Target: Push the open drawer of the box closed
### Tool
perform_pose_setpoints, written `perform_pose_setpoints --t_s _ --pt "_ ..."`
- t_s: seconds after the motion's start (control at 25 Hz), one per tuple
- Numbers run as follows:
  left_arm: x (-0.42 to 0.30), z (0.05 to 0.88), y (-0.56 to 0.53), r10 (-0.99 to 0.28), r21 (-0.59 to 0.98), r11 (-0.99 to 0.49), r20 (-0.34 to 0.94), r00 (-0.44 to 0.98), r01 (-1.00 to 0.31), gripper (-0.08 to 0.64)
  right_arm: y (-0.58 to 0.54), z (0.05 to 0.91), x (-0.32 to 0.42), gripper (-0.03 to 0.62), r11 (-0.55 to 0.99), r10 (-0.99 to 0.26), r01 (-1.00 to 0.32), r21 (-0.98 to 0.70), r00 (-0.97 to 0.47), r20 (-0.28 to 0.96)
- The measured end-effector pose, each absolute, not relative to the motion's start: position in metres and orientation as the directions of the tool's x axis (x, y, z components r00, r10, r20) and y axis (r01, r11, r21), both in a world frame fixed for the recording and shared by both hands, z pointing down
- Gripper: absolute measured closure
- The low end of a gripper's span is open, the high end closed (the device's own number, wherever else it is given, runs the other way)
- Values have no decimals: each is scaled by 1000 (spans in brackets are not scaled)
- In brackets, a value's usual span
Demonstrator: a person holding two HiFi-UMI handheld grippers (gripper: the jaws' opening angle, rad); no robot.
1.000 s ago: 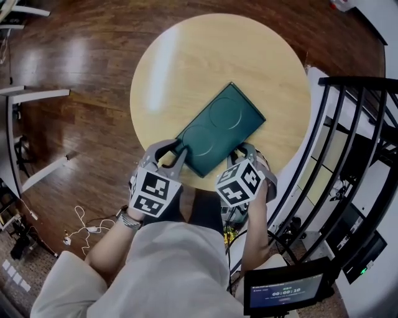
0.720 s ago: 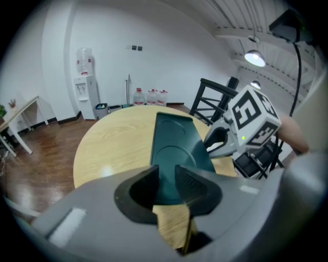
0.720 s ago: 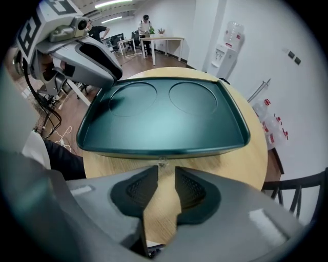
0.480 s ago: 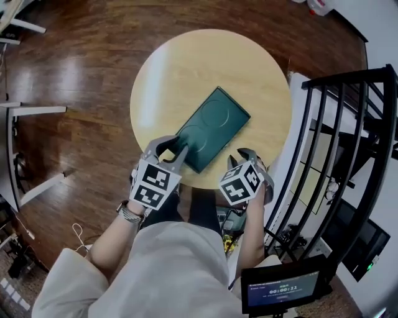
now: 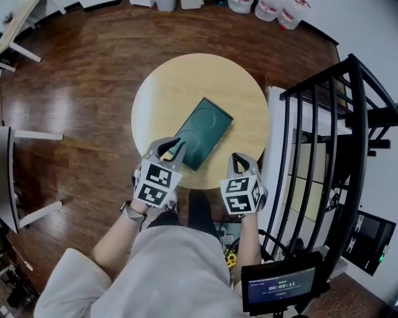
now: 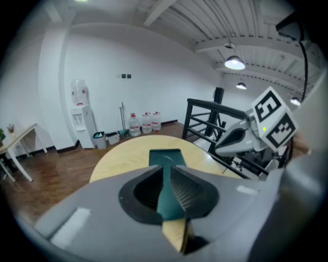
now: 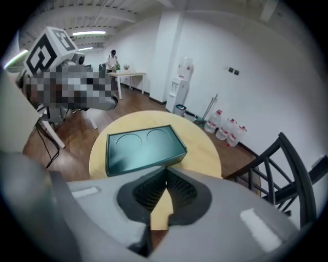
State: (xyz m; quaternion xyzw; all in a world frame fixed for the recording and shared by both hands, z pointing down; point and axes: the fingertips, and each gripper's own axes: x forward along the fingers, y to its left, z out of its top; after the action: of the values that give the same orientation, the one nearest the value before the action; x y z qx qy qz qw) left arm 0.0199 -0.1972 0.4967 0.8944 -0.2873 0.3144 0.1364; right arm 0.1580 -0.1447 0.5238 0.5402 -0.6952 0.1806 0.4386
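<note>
A dark green flat box [image 5: 204, 131] with two round embossed rings on its lid lies slantwise on the round wooden table [image 5: 186, 81]. No drawer shows sticking out of it. My left gripper [image 5: 169, 149] hovers at the box's near left corner. Its jaws are closing to a narrow gap and hold nothing. In the left gripper view, the box [image 6: 165, 156] shows through that gap, beyond the left gripper [image 6: 167, 171]. My right gripper [image 5: 240, 163] is shut and empty, clear of the box at the table's near edge. The right gripper view shows the box [image 7: 141, 146] ahead of the right gripper [image 7: 165, 176].
A black metal railing [image 5: 323, 143] stands close on the right of the table. A small screen [image 5: 277, 289] sits at bottom right. Water bottles [image 5: 273, 9] line the far wall, and a water dispenser [image 6: 79, 115] stands beside them. Wooden floor surrounds the table.
Both grippers have drawn back from the box's near end. The right one has come off the box and shut, and the left one's jaws have narrowed. The view has risen.
</note>
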Motion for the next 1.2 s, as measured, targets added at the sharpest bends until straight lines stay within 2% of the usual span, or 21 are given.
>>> perform_pose_setpoints --t_s 0.36,0.6,0.8,1.08,1.2 --pt "13 429 -160 -495 -35 -824 530 689 -565 536 -107 433 145 589 195 -773 -948 250 8 635" --pt "-2 384 -131 -529 -58 -834 363 767 -548 540 -68 377 124 589 65 -898 -980 187 24 440" --pt "-1 338 -107 -553 -96 -832 232 800 -547 552 -46 350 111 589 81 -929 -988 133 -26 369" --pt "-6 269 -75 -555 -139 -823 -14 832 -551 552 -29 285 103 589 73 -987 -987 142 -51 151" --pt "-3 239 -66 -558 -153 -806 -126 820 -572 552 -21 273 105 589 75 -993 -984 161 -58 107"
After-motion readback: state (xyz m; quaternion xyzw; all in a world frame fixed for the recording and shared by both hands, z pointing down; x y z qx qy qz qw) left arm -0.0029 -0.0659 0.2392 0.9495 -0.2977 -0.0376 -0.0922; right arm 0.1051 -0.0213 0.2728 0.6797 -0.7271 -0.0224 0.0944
